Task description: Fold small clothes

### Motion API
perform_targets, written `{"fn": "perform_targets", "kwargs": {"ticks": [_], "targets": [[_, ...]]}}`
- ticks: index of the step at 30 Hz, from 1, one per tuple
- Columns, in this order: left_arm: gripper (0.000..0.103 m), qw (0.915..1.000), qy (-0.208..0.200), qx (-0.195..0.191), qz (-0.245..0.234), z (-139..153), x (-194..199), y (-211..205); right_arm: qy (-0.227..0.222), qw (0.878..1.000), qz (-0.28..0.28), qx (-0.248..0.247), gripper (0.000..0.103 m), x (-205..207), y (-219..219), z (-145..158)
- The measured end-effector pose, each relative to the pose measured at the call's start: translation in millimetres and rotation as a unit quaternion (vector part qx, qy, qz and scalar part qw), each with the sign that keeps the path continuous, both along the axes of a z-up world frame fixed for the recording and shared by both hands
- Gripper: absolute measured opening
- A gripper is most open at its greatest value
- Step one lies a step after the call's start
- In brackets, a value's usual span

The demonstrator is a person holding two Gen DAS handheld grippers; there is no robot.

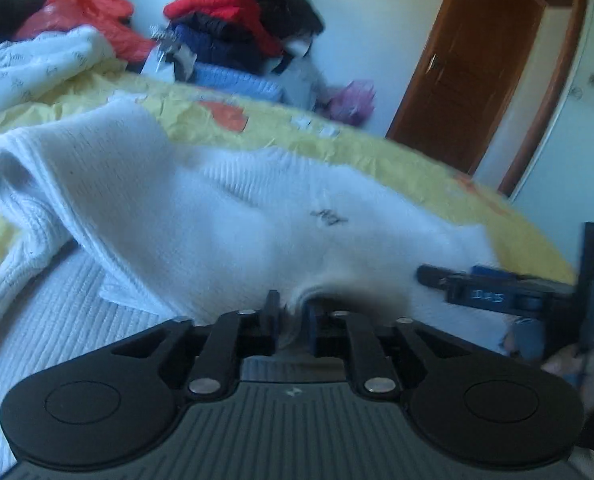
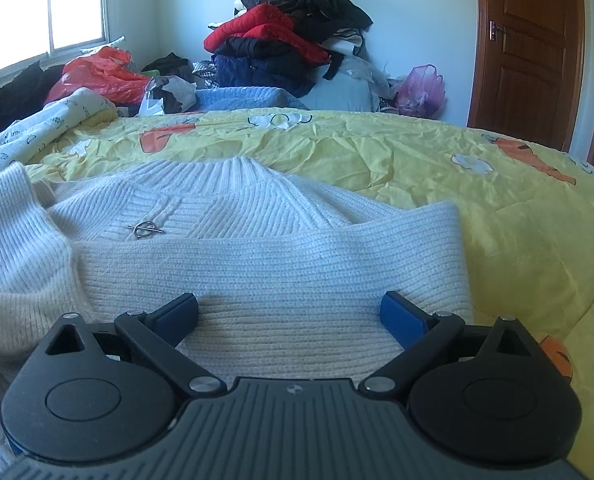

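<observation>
Pinching a bit of the white sweater [image 1: 225,216] tight, the left gripper [image 1: 291,320] lifts a sleeve to fold it, while the right gripper [image 2: 289,312] waits with jaws wide apart.

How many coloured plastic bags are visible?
2: crumpled red plastic bag below the window, pink plastic bag near the brown wooden door; more may hide among piled clothes.

Daylight from a window [image 2: 45,12] falls on pale walls [image 2: 417,12], a brown wooden door [image 2: 533,48] and a yellow-sheeted bed [image 2: 377,152].
</observation>
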State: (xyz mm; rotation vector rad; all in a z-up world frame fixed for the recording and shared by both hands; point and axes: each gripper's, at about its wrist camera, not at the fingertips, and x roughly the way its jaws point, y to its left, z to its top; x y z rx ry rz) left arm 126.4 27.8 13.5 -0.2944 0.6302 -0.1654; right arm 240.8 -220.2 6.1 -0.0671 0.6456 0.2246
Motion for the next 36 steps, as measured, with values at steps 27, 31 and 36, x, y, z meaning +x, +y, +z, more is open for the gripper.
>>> {"fn": "perform_targets", "kwargs": {"ticks": [27,31,36], "targets": [[0.103,0.9864,-0.047,-0.114,0.109,-33,-88,70,0.228,0.941,0.025,0.247,0.073,-7,50,22],[0.103,0.9855,-0.049,-0.121,0.109,-33,-88,72,0.222,0.949,0.033,0.221,0.027,-11,61,21],[0.103,0.9854,-0.049,-0.122,0.109,-33,-88,72,0.199,0.949,0.056,0.236,0.009,-10,55,31]]}}
